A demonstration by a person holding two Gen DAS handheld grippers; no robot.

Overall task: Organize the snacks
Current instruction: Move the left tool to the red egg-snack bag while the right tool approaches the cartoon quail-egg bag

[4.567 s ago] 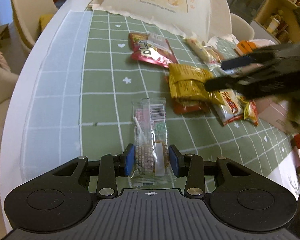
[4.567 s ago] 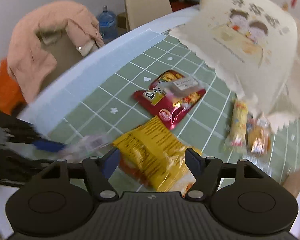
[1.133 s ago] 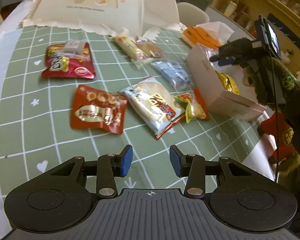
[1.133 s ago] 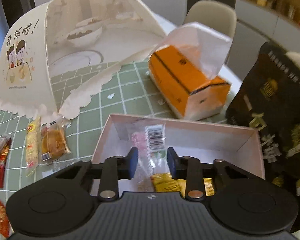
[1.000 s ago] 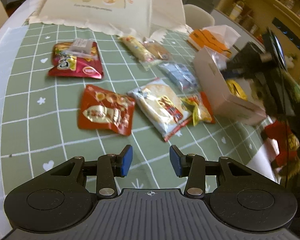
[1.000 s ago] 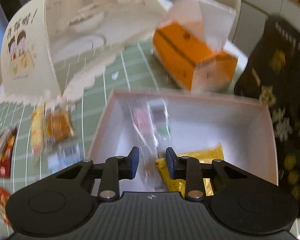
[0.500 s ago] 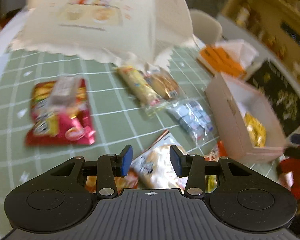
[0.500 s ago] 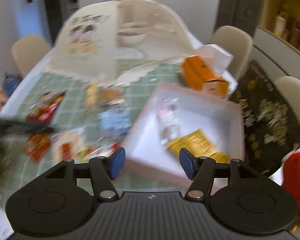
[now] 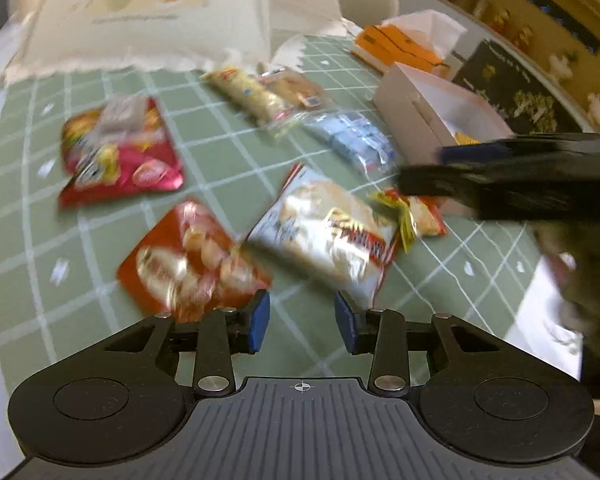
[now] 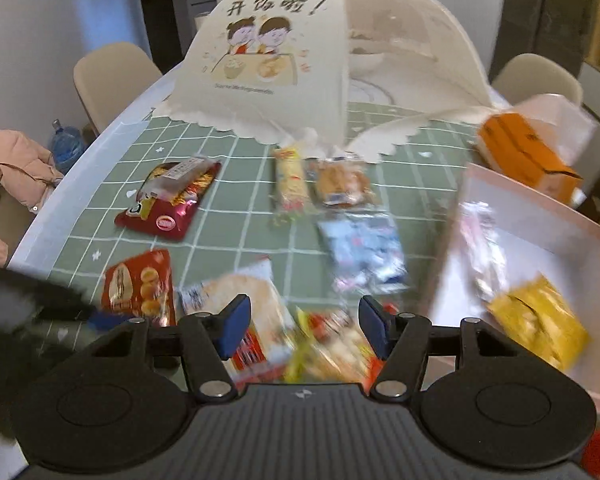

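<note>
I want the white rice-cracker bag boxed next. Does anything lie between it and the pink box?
Yes. A small yellow-and-red snack packet lies on the green mat between the white rice-cracker bag and the pink box, close to the box's wall. The open right gripper hovers over that spot.

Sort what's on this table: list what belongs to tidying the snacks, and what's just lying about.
For the job: pink box, yellow packet and clear packet inside it, red bag, rice cracker bag, blue packet.

Lying about: food cover, tissue box, pink jacket.
</note>
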